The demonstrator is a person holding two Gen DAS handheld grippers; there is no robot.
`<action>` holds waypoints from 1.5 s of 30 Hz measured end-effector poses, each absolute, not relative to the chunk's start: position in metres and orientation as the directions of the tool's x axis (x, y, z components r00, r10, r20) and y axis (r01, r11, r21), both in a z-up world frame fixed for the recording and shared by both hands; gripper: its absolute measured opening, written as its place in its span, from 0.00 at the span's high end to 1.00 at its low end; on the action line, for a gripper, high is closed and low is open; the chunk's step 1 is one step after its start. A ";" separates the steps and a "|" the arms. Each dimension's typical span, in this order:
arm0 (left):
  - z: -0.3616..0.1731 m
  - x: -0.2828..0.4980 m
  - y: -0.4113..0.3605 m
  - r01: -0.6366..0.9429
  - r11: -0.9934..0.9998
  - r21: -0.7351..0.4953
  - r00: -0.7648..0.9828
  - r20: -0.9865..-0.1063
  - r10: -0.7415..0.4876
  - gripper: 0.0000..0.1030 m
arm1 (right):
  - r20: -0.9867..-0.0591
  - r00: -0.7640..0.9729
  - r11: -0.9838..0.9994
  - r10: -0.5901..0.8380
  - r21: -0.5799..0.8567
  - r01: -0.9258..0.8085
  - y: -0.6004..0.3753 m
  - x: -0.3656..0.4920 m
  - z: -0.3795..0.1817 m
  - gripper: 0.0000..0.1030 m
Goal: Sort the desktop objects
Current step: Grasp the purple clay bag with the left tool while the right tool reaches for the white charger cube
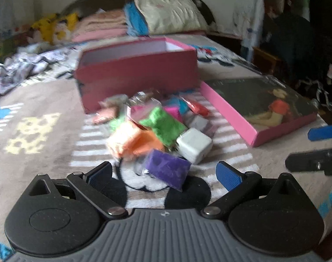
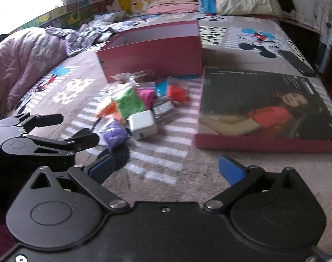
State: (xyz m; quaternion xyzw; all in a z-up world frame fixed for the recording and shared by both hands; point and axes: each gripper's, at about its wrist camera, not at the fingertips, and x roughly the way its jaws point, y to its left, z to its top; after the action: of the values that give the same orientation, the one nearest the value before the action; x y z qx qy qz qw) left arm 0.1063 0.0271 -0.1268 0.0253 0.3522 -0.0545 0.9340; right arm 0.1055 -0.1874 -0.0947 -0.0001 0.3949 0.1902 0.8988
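A heap of small coloured bags lies on the bed blanket in front of an open pink box (image 1: pixel 135 74) (image 2: pixel 152 52). In the heap I see a purple bag (image 1: pixel 167 169) (image 2: pixel 115 134), a green bag (image 1: pixel 163 125) (image 2: pixel 128 102), an orange bag (image 1: pixel 137 140), a red bag (image 2: pixel 176 93) and a white charger cube (image 1: pixel 194 145) (image 2: pixel 143 124). My left gripper (image 1: pixel 164 174) is open, just short of the purple bag; it also shows in the right wrist view (image 2: pixel 78 128). My right gripper (image 2: pixel 166 169) is open and empty over bare blanket.
The box's pink lid (image 1: pixel 259 111) (image 2: pixel 264 109), printed with a girl's picture, lies right of the heap. Pillows (image 1: pixel 166 13), folded blankets and crumpled clothes (image 2: pixel 23 56) lie at the far end and left. The bed's right edge drops off beyond the lid.
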 end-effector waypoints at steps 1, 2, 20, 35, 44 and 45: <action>-0.130 0.110 0.028 0.124 0.992 0.008 0.744 -0.662 -0.088 0.01 | -0.717 0.618 0.935 0.323 0.140 -0.326 -0.188 0.108 -0.097 0.00; -0.132 0.114 0.029 0.131 0.991 0.008 0.741 -0.665 -0.093 0.01 | -0.722 0.612 0.936 0.322 0.146 -0.320 -0.189 0.110 -0.100 0.00; -0.169 0.159 0.019 0.349 0.928 0.130 0.664 -0.733 -0.147 0.06 | -0.693 0.552 0.884 0.464 0.320 -0.341 -0.198 0.122 -0.127 0.00; -0.171 0.160 0.013 0.406 0.907 0.114 0.624 -0.759 -0.184 0.42 | -0.667 0.543 0.852 0.510 0.305 -0.426 -0.189 0.125 -0.128 0.00; -0.165 0.154 0.019 0.357 0.931 0.079 0.630 -0.756 -0.177 0.48 | -0.664 0.542 0.843 0.515 0.280 -0.458 -0.181 0.127 -0.130 0.00; -0.164 0.151 0.021 0.346 0.935 0.076 0.634 -0.754 -0.173 0.48 | -0.662 0.543 0.842 0.516 0.278 -0.462 -0.181 0.127 -0.130 0.00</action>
State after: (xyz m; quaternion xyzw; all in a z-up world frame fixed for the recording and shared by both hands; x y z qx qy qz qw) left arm 0.1515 0.0208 -0.1637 0.1073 0.4028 -0.1447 0.8974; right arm 0.1275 -0.1808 -0.1297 0.0350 0.3885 0.2785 0.8776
